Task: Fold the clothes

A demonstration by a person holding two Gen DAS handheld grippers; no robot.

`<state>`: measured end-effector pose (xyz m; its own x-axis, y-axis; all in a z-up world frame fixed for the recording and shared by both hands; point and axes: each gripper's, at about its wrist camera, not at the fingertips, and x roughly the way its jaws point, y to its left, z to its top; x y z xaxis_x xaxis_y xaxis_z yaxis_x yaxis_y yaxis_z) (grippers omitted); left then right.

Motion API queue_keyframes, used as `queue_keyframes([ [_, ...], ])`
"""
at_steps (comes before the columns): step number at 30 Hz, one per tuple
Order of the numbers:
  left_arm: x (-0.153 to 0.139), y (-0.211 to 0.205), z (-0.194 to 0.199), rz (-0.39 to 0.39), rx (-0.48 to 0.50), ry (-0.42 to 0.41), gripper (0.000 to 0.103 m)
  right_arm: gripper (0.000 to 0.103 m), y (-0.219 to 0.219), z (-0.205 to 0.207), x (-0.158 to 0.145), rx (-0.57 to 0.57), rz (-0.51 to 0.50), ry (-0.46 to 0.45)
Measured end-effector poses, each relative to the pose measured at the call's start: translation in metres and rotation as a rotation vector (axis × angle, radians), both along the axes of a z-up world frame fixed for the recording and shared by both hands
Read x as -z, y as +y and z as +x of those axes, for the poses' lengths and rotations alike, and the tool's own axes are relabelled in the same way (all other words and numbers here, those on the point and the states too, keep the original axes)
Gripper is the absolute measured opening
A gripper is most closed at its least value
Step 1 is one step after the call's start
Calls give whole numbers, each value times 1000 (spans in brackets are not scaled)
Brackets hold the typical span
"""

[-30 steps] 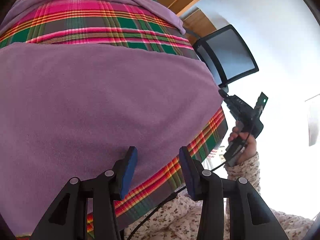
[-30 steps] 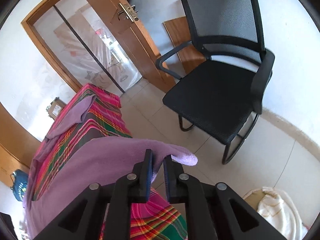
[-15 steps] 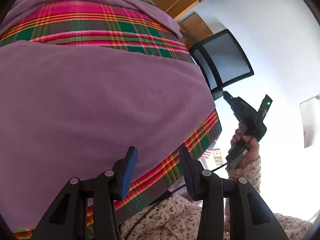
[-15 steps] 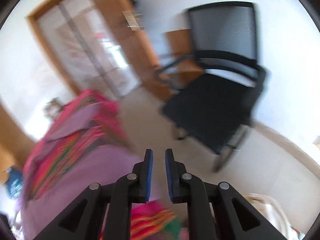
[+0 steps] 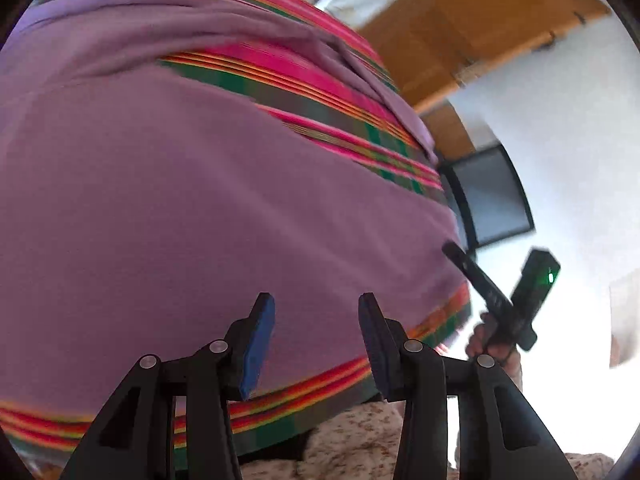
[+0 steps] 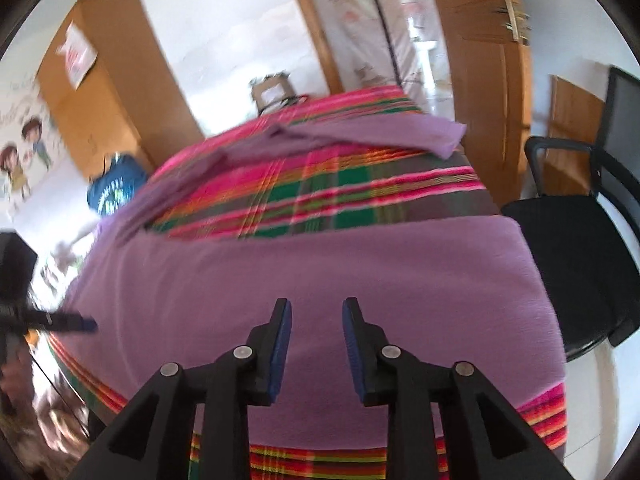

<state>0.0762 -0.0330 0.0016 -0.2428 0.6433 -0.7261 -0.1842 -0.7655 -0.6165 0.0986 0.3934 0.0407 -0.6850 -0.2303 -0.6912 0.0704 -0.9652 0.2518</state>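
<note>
Plainly, nothing is held between the blue pads of the left hand-held gripper (image 5: 316, 336), whose jaws are kept about half apart above the purple garment (image 5: 208, 208). The jaws of the right hand-held gripper (image 6: 317, 344) are seen opening, empty as well, with the purple garment only beneath them. That garment is spread flat over a desk covered by a plaid cloth (image 6: 320, 196) in pink, green and orange; its near part is smooth and broad, while a sleeve (image 6: 380, 134) is laid across the far end. Only in the left wrist view is the other gripper shown from outside, gripped by a hand (image 5: 494, 340) with a floral sleeve below. Only in the right wrist view are a black chair (image 6: 580, 264), a wooden door (image 6: 480, 64) and a wooden cabinet (image 6: 112, 80) shown, blurred.
</note>
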Motion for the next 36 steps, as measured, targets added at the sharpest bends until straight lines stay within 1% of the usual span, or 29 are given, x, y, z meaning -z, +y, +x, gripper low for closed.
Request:
queue_keyframes([
  [2, 1, -26, 1, 10, -71, -2, 45, 27, -9, 1, 5, -15, 71, -17],
  [5, 3, -60, 5, 24, -168, -5, 45, 27, -13, 9, 7, -22, 154, -15],
  [7, 4, -84, 9, 36, -231, -7, 45, 27, -9, 12, 6, -1, 178, -14],
  [10, 3, -112, 13, 42, -300, -3, 45, 27, -10, 4, 1, 48, 211, -24],
  [11, 2, -123, 14, 41, -328, 2, 45, 27, -13, 1, -3, 48, 210, -15],
  [13, -2, -144, 16, 40, -386, 15, 45, 27, -21, -4, -14, 14, 185, 10],
  [17, -13, -184, 16, 35, -498, 42, 45, 27, -54, -22, -40, -126, 162, 64],
  [21, -23, -209, 8, 7, -535, 53, 45, 27, -94, -49, -60, -260, 189, 94],
  [24, -32, -222, -3, -13, -562, 49, 45, 27, -120, -69, -78, -328, 214, 116],
  [26, -42, -226, -10, -47, -554, 73, 45, 27, -134, -83, -95, -365, 226, 140],
  [28, -51, -232, -19, -62, -552, 90, 45, 27, -148, -99, -114, -404, 235, 163],
  [33, -65, -258, -44, -95, -604, 88, 45, 27, -181, -135, -150, -456, 278, 205],
  [34, -67, -263, -49, -107, -613, 91, 45, 27, -187, -144, -155, -457, 275, 208],
  [36, -68, -270, -55, -125, -604, 90, 45, 27, -197, -162, -163, -460, 236, 206],
])
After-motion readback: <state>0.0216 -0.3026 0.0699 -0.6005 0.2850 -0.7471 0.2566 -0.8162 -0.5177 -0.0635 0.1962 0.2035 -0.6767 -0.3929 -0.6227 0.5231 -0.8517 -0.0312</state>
